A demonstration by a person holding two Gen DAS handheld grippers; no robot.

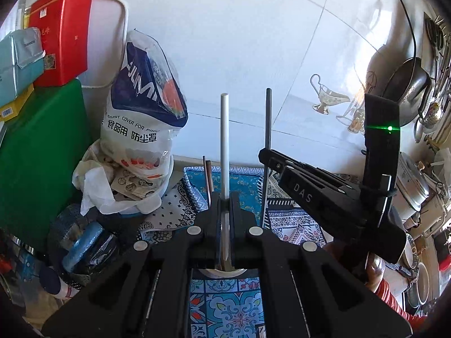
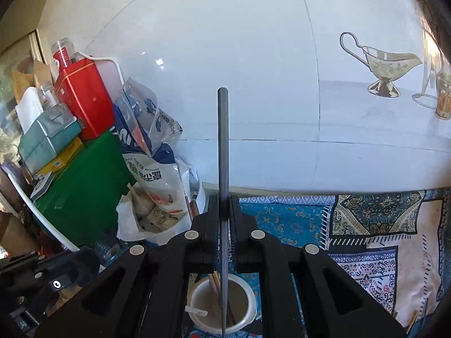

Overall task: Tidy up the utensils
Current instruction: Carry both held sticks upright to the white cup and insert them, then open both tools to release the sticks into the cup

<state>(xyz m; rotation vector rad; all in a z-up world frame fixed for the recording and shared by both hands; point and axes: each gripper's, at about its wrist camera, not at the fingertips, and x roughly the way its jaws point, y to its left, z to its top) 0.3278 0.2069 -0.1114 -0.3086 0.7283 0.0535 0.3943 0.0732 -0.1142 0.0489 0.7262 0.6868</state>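
Both jaws clamped tight: your left gripper (image 1: 225, 194) pinches the white chopstick (image 1: 224, 140), your right gripper (image 2: 224, 200) pinches the dark grey chopstick (image 2: 222, 146), each stick upright with its tip pointing down. White cup (image 2: 251, 304) sits on the patterned cloth (image 2: 366, 242) right under the dark stick's tip, brown chopsticks (image 2: 215, 281) already inside. Keep each stick vertical, centre the tip over the cup mouth, lower before you let go. Watch the rim and the sticks already in there. Plastic bag (image 1: 141, 129) crowds the left; open cloth lies to the right.
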